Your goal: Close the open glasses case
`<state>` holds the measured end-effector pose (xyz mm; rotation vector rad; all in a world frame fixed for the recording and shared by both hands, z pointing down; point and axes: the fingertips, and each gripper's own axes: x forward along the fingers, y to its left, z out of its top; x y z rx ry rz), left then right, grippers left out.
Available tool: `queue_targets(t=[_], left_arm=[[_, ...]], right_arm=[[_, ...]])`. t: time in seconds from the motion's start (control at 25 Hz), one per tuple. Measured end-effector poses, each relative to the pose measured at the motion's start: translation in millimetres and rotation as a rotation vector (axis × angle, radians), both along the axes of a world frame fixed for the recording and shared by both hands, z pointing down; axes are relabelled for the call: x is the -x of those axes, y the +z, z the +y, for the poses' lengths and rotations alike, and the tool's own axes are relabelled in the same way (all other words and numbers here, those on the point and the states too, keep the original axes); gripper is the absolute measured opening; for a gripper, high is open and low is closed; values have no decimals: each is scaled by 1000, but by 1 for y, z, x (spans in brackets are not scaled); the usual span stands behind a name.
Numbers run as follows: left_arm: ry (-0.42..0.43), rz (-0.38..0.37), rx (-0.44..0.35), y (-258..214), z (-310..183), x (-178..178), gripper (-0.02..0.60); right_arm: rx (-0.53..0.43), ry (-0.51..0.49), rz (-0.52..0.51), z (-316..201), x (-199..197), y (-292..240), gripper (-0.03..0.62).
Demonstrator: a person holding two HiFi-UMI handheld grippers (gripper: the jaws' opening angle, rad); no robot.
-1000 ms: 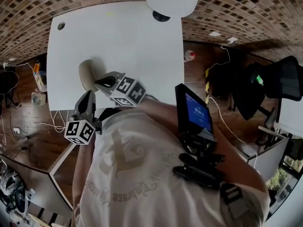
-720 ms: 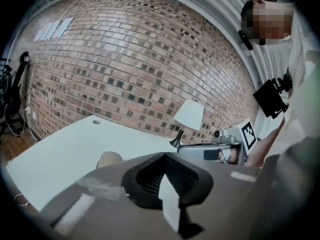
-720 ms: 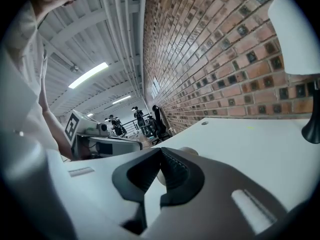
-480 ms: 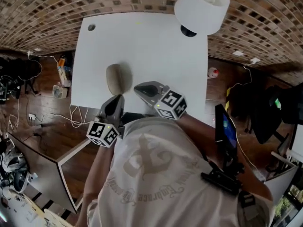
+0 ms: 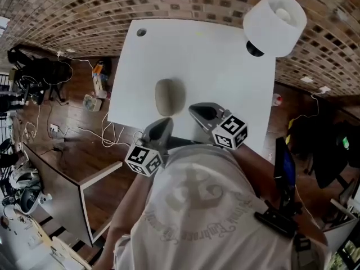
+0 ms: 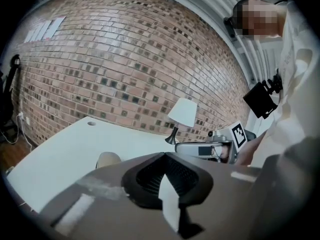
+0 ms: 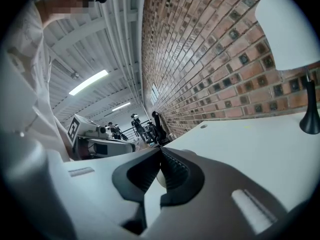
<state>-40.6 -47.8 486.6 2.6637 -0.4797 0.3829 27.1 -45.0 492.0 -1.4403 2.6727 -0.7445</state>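
White table (image 5: 225, 61), shut beige oval glasses case (image 5: 170, 97); left claw (image 5: 165, 121), right claw (image 5: 194, 107) closed, empty.

Dim fisheye frames with dark vignetted corners: brick wall (image 5: 84, 4) bows at the edges, white table (image 5: 214, 61) reads brightest, ceiling strip light (image 7: 89, 82) glares in right gripper view, close foreground soft.

Glasses case (image 5: 169, 96) on the desk (image 5: 225, 61) near its front edge, lamp (image 5: 275, 22) at the far right corner, left gripper (image 5: 165, 121) just before the case, right gripper (image 5: 195, 108) beside it to the right
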Motion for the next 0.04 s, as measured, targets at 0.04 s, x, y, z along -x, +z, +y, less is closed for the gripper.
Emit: queue_targets(t=[0.04], left_arm=[[2, -5, 3, 1, 0, 0, 6]], right_arm=[[-1, 6, -1, -2, -1, -1, 8]])
